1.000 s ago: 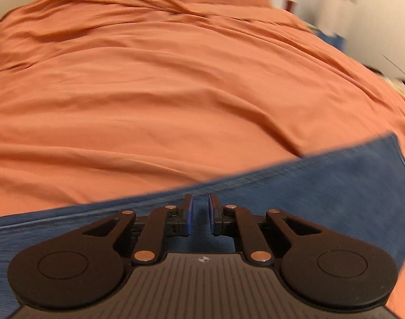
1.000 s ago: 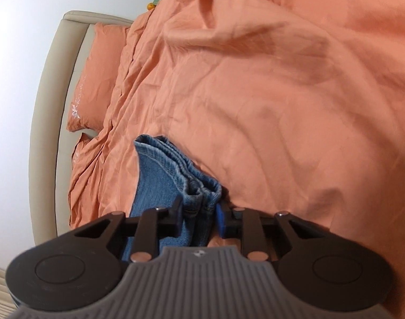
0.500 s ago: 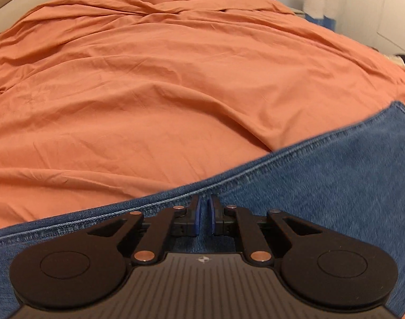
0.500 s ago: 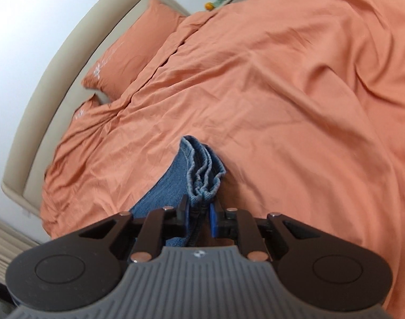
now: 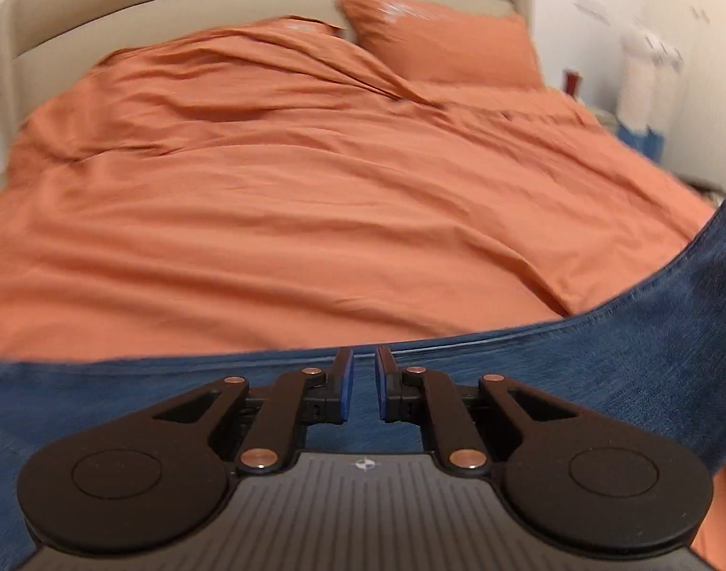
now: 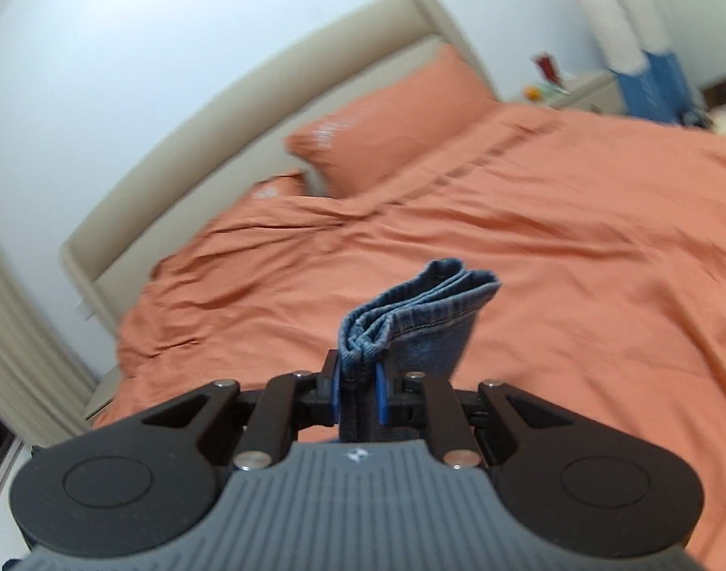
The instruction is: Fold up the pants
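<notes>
An orange bed (image 5: 315, 219) fills the room, and the jeans (image 5: 624, 357) are lifted clear of it, slung between two grippers. This looks like the carry of a fold. The right gripper (image 6: 357, 388) has just tightened and is clenched on the bunched hems (image 6: 424, 304). The left gripper (image 5: 364, 383) pinches the denim's long edge. Next, I'd say, lay the hems over towards the waist, edges matched.

Two pillows (image 6: 386, 135) are seen on one bed (image 5: 315, 200). One pair of jeans (image 6: 429, 328) and one headboard (image 6: 248, 119) are counted. Two grippers (image 5: 363, 383) (image 6: 358, 392) are shown.
</notes>
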`<state>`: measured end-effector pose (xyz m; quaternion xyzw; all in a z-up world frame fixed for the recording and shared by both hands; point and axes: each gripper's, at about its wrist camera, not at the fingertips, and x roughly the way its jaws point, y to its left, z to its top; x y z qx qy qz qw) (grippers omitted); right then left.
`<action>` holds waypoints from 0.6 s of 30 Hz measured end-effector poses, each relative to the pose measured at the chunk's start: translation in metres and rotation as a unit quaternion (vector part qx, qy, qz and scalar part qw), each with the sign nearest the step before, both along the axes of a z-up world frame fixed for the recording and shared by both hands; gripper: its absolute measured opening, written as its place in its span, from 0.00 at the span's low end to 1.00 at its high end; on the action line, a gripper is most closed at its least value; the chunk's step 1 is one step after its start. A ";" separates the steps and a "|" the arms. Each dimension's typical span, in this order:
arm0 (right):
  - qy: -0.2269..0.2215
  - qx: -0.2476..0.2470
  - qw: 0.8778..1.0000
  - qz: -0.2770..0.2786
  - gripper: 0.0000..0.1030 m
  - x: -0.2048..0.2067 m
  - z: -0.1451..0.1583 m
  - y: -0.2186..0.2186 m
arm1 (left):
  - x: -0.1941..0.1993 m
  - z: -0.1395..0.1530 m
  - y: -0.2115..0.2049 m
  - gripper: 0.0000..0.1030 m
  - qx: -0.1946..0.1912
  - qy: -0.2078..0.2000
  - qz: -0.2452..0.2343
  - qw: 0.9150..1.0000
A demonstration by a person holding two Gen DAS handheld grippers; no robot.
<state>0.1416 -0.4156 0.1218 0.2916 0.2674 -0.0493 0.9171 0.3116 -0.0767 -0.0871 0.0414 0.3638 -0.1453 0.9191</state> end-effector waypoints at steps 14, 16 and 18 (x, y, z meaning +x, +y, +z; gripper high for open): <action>0.014 -0.003 0.992 0.125 0.09 0.095 -0.016 0.224 | -0.065 -0.015 0.128 0.13 -0.136 0.041 0.133 0.981; 0.034 -0.004 0.989 0.146 0.09 0.098 -0.041 0.256 | -0.065 -0.020 0.133 0.13 -0.148 0.049 0.131 0.979; 0.059 -0.009 0.984 0.168 0.09 0.099 -0.070 0.287 | -0.065 -0.024 0.137 0.13 -0.148 0.049 0.127 0.980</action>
